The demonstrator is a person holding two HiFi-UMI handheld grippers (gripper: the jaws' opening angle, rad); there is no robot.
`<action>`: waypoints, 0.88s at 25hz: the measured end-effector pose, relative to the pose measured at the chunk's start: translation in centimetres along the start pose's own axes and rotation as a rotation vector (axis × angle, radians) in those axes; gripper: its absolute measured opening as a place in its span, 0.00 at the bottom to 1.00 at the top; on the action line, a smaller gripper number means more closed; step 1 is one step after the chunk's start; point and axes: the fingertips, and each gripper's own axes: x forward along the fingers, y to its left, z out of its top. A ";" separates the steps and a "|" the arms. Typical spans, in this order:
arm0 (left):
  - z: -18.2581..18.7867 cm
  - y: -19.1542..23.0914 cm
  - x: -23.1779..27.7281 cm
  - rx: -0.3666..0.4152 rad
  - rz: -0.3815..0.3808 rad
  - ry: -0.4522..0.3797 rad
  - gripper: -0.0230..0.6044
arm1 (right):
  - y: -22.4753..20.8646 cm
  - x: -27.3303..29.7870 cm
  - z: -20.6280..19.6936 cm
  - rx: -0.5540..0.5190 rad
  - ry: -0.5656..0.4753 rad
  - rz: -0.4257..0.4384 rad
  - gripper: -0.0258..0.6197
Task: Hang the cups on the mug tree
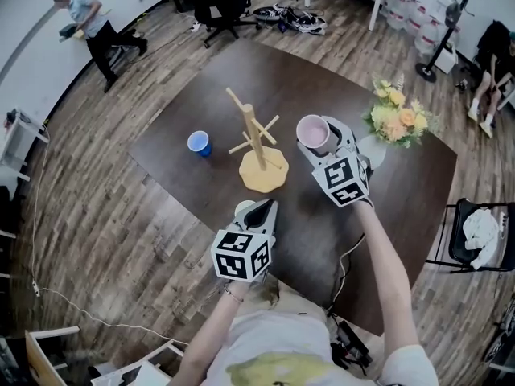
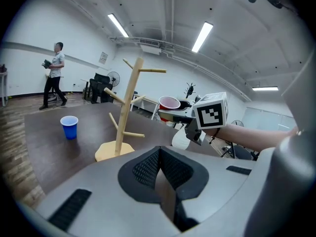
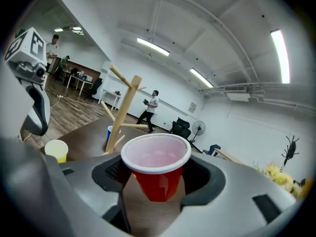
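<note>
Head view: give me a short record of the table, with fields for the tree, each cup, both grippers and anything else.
tree: upright mid-table, no cup on its pegs
red cup: upright, held off the table, right of the tree
right gripper: closed on the red cup
left gripper: jaws together, nothing between them
blue cup: standing on the table, left of the tree
yellow cup: standing on the table by the left gripper
flowers: at the table's right edge
</note>
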 end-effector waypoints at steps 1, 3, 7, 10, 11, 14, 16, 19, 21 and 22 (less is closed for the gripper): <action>0.3 0.1 -0.1 -0.001 0.004 -0.005 0.06 | -0.1 0.4 0.3 -0.022 0.003 0.001 0.52; 0.7 0.4 -0.3 -0.003 0.012 -0.014 0.06 | -0.5 1.3 0.9 -0.078 0.014 -0.004 0.52; 1.3 1.0 -0.4 -0.015 0.028 -0.027 0.06 | -0.9 3.1 1.8 -0.181 0.023 -0.004 0.52; 1.5 1.3 -0.5 -0.021 0.039 -0.031 0.06 | -0.6 4.1 1.8 -0.239 0.033 0.011 0.52; 1.5 1.4 -0.5 -0.023 0.043 -0.031 0.06 | -0.4 4.4 1.8 -0.257 0.036 0.016 0.52; 1.5 1.8 -0.6 -0.030 0.053 -0.029 0.06 | 0.4 5.1 1.8 -0.323 0.043 0.024 0.52; 1.4 1.9 -0.5 -0.033 0.057 -0.029 0.06 | 0.9 5.4 1.9 -0.370 0.043 0.028 0.52; 1.3 2.0 -0.3 -0.037 0.064 -0.026 0.06 | 1.6 6.0 2.3 -0.434 0.036 0.037 0.52; 1.2 2.1 -0.3 -0.040 0.069 -0.025 0.06 | 2.0 6.2 2.5 -0.480 0.030 0.042 0.52; 1.1 2.1 -0.3 -0.042 0.071 -0.024 0.06 | 2.3 6.3 2.7 -0.505 0.027 0.044 0.52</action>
